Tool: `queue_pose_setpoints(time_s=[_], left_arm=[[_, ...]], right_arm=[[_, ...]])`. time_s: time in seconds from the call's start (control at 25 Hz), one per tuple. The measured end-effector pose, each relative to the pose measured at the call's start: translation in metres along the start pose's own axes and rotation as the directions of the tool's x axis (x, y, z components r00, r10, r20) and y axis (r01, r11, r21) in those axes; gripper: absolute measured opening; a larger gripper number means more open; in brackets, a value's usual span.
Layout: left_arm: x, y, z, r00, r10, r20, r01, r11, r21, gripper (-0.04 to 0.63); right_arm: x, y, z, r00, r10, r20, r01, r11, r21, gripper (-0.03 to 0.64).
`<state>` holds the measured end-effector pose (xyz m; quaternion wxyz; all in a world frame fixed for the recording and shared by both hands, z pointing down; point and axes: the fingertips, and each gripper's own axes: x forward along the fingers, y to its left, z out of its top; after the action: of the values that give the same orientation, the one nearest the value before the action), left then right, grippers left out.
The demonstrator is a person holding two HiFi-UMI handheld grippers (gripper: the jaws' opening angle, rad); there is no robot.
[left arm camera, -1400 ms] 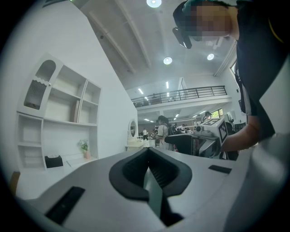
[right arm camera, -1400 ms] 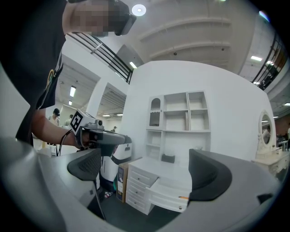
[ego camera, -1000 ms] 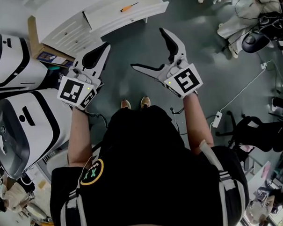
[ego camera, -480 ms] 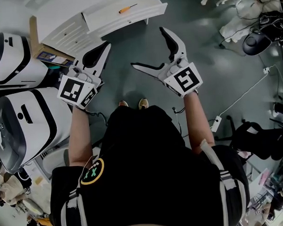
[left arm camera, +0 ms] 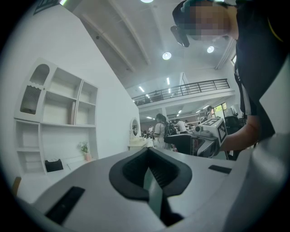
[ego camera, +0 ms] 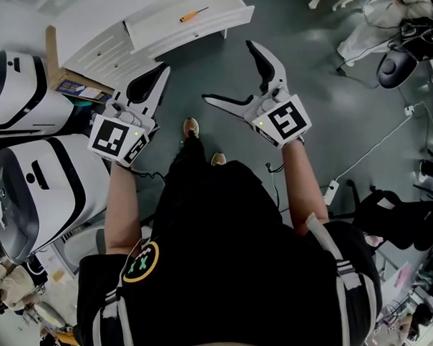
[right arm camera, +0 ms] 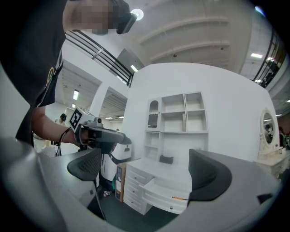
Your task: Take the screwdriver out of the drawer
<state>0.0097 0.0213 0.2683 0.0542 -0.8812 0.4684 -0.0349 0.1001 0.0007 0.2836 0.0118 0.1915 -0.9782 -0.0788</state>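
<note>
Stepping forward, the person has set one shoe (ego camera: 191, 127) ahead since a moment ago, closing on the desk (ego camera: 88, 20). The screwdriver (ego camera: 194, 14) lies in the open drawer (ego camera: 160, 24), well ahead. The right gripper (ego camera: 228, 72) has its fingers spread wide and empty; the left gripper (ego camera: 157, 74) has its fingers pressed together and empty. Bare floor (ego camera: 305, 64) lies between, and white machines (ego camera: 31, 184) crowd the left.

No word or number is legible: the cube (ego camera: 120, 139) on the left gripper (ego camera: 158, 72) and the cube (ego camera: 287, 122) on the right gripper (ego camera: 228, 71) carry only black-and-white square markers, and the round yellow emblem (ego camera: 140, 264) on the person's shirt (ego camera: 228, 276) is too small to read.
</note>
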Motion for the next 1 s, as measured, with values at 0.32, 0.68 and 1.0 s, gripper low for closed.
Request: queue_pose_setpoints(time_s=[0.32,0.68,1.0], left_arm=[[0.027,0.039,-0.016,1.000,-0.016,0.015,0.016,1.000,-0.005,0.017],[0.076,0.118,-0.036,1.000,-0.029,0.006,0.029,1.000,0.001,0.017],[0.109,0.176,-0.065,0.999,-0.036,-0.009,0.036,0.998,-0.043,0.017]], right_arm=[[0.031,-0.033,-0.017,1.000,-0.017,-0.017,0.016,1.000,-0.009,0.589],[0.099,-0.092,-0.038,0.999,-0.024,-0.035,0.024,1.000,0.002,0.588],[0.156,-0.134,-0.067,0.996,-0.016,-0.091,0.016,1.000,0.006,0.588]])
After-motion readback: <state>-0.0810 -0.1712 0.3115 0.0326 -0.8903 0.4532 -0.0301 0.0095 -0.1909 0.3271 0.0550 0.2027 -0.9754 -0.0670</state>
